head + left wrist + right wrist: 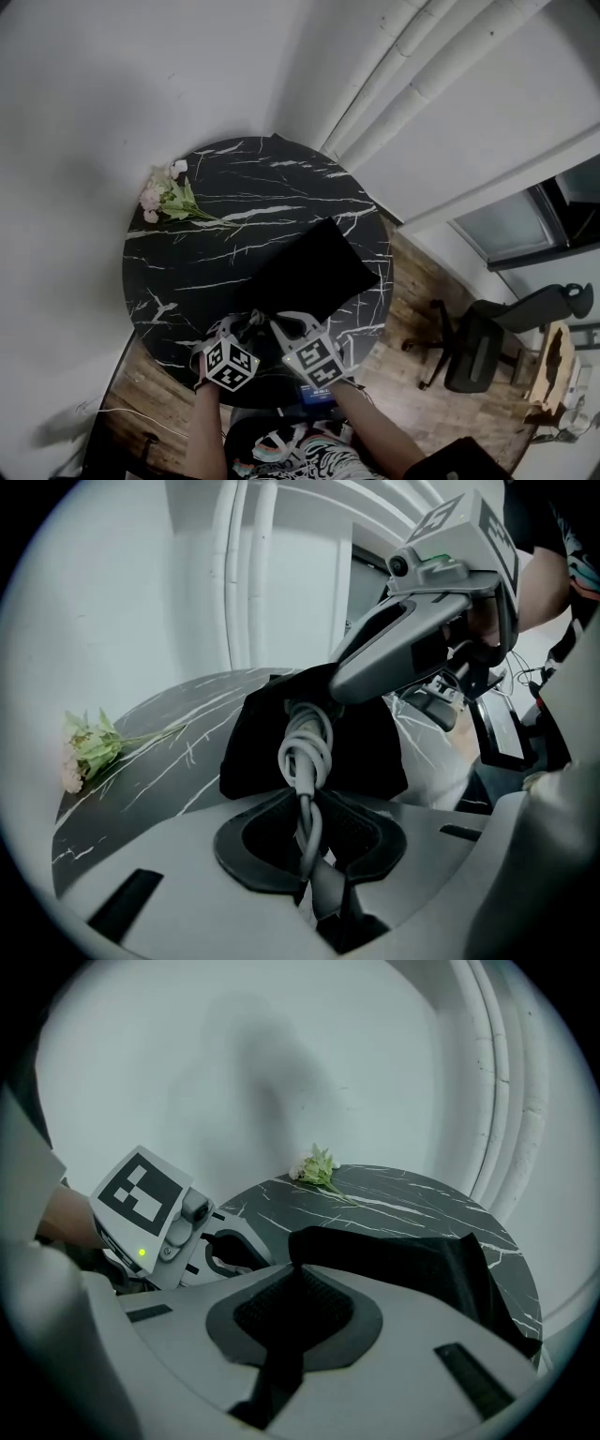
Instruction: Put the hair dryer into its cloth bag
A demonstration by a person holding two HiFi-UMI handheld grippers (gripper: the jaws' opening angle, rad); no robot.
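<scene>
The black cloth bag (314, 267) lies on the round black marble table (187, 272), its near edge towards me. My right gripper (283, 325) is shut on that edge, and black cloth (394, 1260) runs out from between my right gripper's (281, 1330) jaws. My left gripper (246, 325) stands just left of it at the table's near edge. In the left gripper view, my left gripper (309, 850) is shut on the hair dryer's grey coiled cord (305, 747), which hangs in front of the bag (366, 752). The dryer's body is hidden.
A small bunch of pink flowers (167, 197) lies at the table's far left edge. White pipes (422, 66) run up the wall behind. An office chair (487, 342) stands on the wooden floor to the right.
</scene>
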